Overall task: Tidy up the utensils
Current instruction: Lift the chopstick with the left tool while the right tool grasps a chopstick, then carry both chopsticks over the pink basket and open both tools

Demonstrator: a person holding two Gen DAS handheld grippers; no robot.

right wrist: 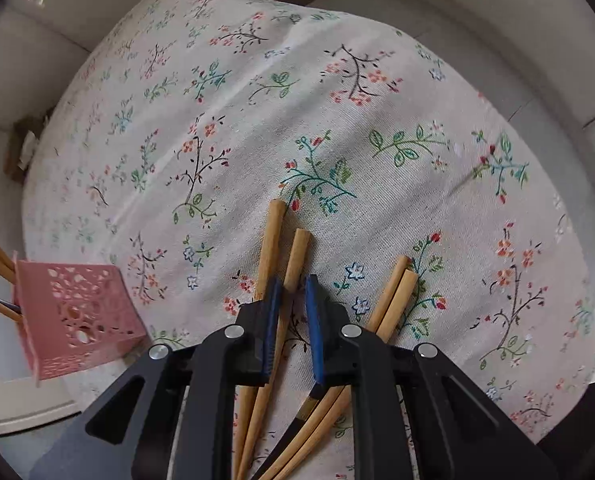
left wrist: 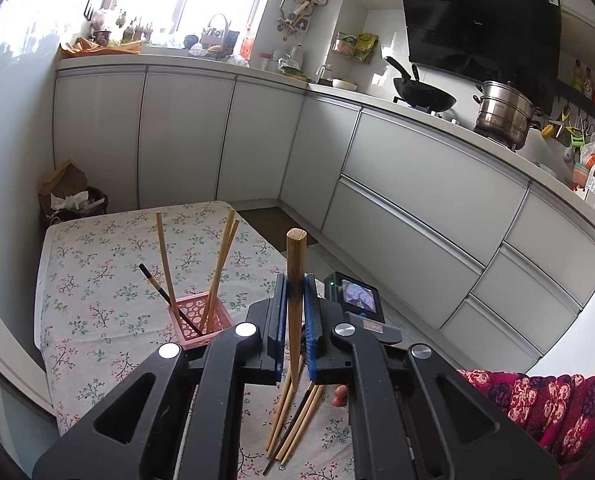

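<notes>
Chopstick [left wrist: 296,280] upright, clamped between left gripper [left wrist: 296,296] jaws.

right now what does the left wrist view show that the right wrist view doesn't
Only the left wrist view shows the left gripper shut on a single upright wooden chopstick, plus the kitchen behind: white cabinets, a black wok and a steel pot.

Only the right wrist view shows the right gripper open, low over the wooden chopsticks lying on the cloth, with one between its fingers.

Both show the pink perforated plastic basket holding chopsticks, and the floral tablecloth.
</notes>
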